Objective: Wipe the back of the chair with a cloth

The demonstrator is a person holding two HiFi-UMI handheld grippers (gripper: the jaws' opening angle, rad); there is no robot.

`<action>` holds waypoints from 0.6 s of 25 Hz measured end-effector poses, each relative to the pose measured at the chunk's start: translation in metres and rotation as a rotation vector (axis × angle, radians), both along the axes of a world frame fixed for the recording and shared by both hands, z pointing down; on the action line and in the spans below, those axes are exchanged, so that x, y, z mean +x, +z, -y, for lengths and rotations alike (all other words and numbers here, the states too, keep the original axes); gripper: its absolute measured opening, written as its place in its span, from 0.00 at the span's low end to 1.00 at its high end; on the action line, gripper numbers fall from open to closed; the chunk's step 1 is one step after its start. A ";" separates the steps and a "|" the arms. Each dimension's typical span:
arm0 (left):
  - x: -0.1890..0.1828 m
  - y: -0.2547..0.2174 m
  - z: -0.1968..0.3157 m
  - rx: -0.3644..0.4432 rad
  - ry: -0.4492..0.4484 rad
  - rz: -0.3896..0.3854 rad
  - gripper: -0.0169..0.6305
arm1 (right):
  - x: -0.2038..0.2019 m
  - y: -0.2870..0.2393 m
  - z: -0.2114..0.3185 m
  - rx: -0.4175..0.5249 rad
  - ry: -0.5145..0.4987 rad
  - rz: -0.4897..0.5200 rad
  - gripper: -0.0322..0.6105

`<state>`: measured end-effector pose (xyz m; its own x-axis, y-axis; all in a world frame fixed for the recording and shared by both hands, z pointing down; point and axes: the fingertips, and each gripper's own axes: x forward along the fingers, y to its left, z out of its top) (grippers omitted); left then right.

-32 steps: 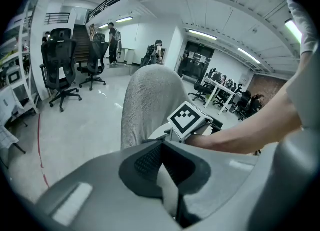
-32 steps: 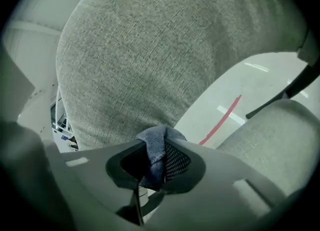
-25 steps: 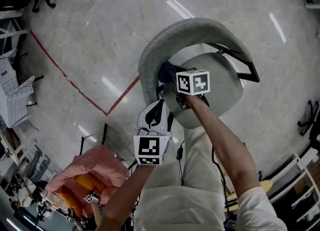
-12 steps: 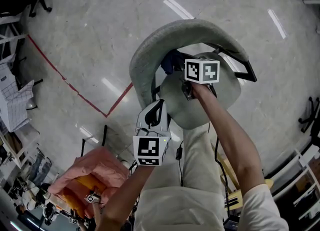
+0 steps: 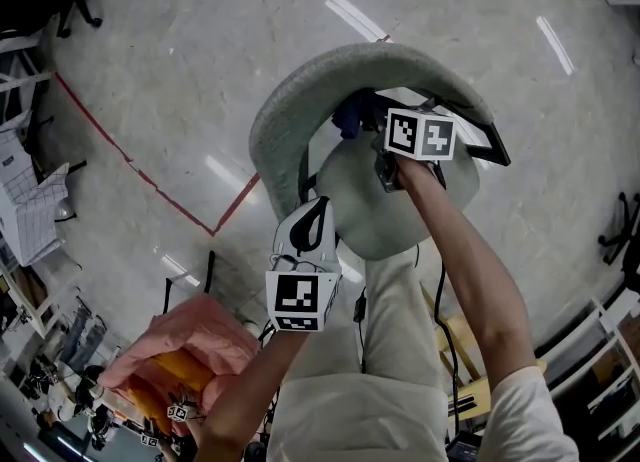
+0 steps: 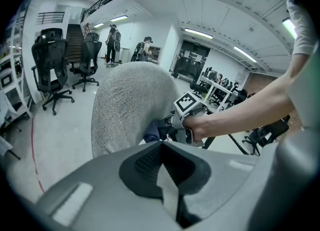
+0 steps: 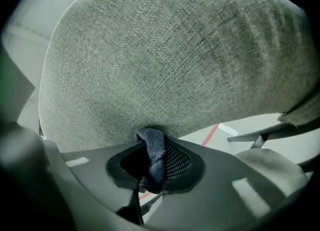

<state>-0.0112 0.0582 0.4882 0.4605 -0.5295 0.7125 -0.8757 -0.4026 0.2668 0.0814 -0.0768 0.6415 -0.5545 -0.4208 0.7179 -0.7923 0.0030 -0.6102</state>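
The chair's curved grey fabric back (image 5: 290,100) rises over its round seat (image 5: 370,210). A dark blue cloth (image 5: 348,115) is pressed against the inner face of the back, with my right gripper (image 5: 362,122) shut on it. In the right gripper view the cloth (image 7: 152,155) sits bunched between the jaws, touching the chair back (image 7: 175,55). My left gripper (image 5: 310,215) hangs nearer me, beside the seat's edge, shut and empty. From the left gripper view the chair back (image 6: 130,105) and the right gripper's marker cube (image 6: 189,104) lie ahead of its closed jaws.
A black armrest (image 5: 485,140) juts from the chair's right side. Red tape (image 5: 130,165) runs across the floor to the left. A pink bundle (image 5: 190,340) lies at lower left, with shelving (image 5: 600,370) at lower right. Black office chairs (image 6: 52,70) and people (image 6: 114,42) stand farther off.
My right gripper has slid the cloth rightward along the inside of the chair back. The chair has turned slightly. The left gripper has stayed put.
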 end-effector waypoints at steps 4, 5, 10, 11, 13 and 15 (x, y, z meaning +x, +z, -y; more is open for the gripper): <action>0.001 0.003 0.001 0.000 0.009 0.009 0.03 | 0.012 0.001 0.003 0.006 0.044 -0.006 0.17; 0.002 0.003 0.003 0.004 0.009 0.010 0.03 | 0.016 0.001 0.005 0.008 0.053 -0.011 0.17; 0.009 0.003 0.008 0.003 0.014 0.005 0.03 | 0.042 0.001 0.010 0.017 0.124 -0.037 0.17; 0.011 0.002 0.008 0.002 0.017 0.005 0.03 | 0.050 0.000 0.011 0.015 0.150 -0.040 0.17; 0.016 -0.001 0.010 0.008 0.021 0.009 0.03 | 0.067 -0.002 0.011 0.008 0.211 -0.042 0.17; 0.019 -0.003 0.012 0.015 0.023 0.010 0.03 | 0.081 -0.001 0.011 0.003 0.263 -0.046 0.17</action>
